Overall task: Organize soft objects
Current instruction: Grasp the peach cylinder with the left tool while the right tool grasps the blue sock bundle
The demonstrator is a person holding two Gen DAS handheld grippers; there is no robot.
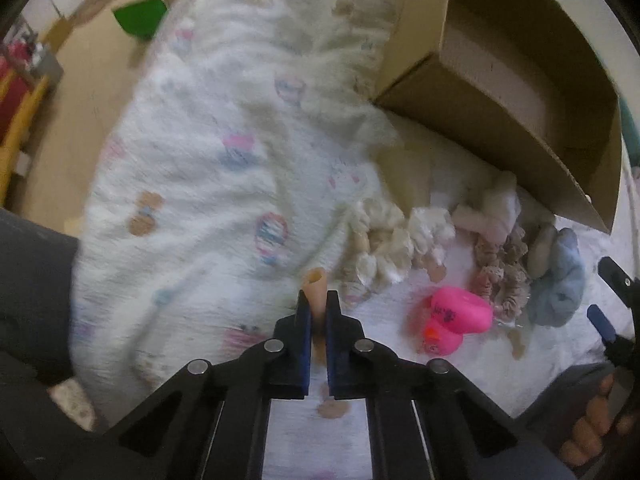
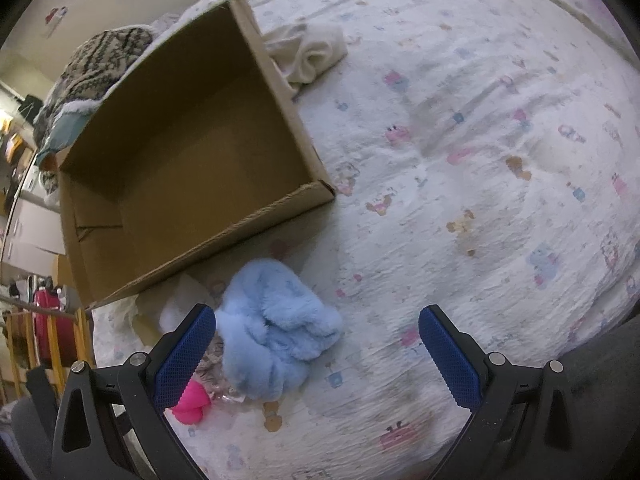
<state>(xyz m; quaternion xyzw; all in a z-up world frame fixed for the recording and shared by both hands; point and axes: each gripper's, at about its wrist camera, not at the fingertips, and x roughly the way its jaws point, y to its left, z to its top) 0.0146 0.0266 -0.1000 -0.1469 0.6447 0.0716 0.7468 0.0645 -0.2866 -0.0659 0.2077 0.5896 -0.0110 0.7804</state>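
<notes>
Left wrist view: the left gripper is closed on a small tan tube-shaped object, which stands up between its blue pads above the patterned white bedsheet. At 3 o'clock from the gripper lies a pink rubber duck; beyond it, toward 2 o'clock, a row of soft items: cream scrunchies, a beige lace scrunchie and a fluffy blue item. An open cardboard box sits at 1 o'clock. Right wrist view: the right gripper hangs wide open with nothing between its jaws, above the sheet; the fluffy blue item lies just beside its left finger, the box at 11 o'clock, a cream cloth at 12 o'clock.
</notes>
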